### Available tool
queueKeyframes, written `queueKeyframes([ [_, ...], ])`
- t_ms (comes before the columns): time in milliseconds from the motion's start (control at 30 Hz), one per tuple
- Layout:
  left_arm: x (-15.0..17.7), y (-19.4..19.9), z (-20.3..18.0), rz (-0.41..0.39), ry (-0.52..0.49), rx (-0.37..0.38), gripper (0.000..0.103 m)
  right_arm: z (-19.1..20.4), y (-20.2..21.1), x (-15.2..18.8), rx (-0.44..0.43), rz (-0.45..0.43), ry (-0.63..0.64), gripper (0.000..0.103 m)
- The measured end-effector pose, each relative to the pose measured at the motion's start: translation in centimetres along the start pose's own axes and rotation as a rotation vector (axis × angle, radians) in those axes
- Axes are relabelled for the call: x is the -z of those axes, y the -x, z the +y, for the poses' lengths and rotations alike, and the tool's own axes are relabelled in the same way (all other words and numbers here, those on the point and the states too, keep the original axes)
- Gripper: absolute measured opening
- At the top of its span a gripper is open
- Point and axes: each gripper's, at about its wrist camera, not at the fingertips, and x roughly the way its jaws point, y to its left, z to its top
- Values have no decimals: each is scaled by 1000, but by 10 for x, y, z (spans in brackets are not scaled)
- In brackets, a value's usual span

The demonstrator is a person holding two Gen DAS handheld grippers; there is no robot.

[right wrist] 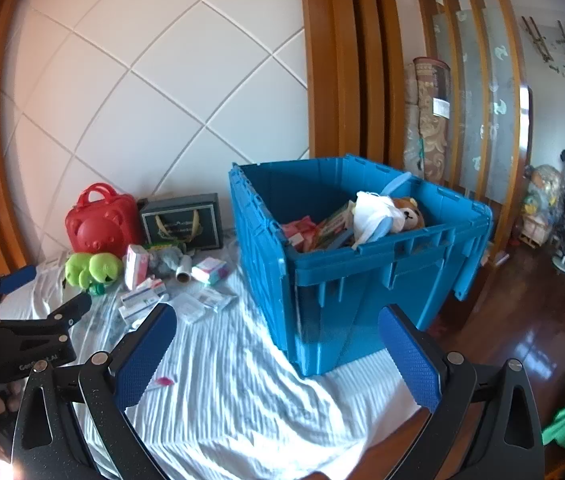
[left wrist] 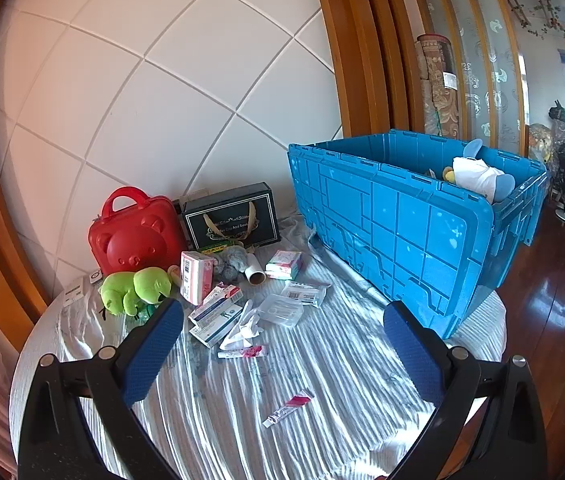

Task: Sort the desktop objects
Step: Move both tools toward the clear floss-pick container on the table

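Loose desktop objects lie clustered toward the table's far left edge, on a white striped cloth (left wrist: pixel 322 380), left of the blue storage crate (left wrist: pixel 402 232) at the far right: one green plush toy (left wrist: pixel 134 289), judged soft and light, best taken across its body; one pink-and-white carton (left wrist: pixel 196 278) standing upright and two flat medicine boxes (left wrist: pixel 218 314), judged stiff and light, to be held across the narrow sides; one clear plastic case (left wrist: pixel 281 310), probably slippery and brittle; one cardboard roll core (left wrist: pixel 255 274); two small pink tubes, one near the cluster (left wrist: pixel 242 353), one alone toward the near edge (left wrist: pixel 288 407), thin and likely to slide on the cloth; against the wall, one red bear-faced case (left wrist: pixel 136 236) with a top handle and one dark gift box (left wrist: pixel 232 216); the crate already holds plush toys and packets; left gripper (left wrist: pixel 282 344) and right gripper (right wrist: pixel 276 356) both with fingers spread wide, empty, above the cloth.
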Motion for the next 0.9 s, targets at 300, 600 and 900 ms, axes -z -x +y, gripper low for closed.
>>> queueKeyframes([
  [300,14,-4,-14,26,19,-24,102,-12,-8,10,-47,28,15,103],
  [600,36,-22,-12,62,-12,-57,102,4,-25,22,-163,44,76,103],
  [900,66,-58,37,134,1,-99,102,66,-75,36,-263,140,180,103],
])
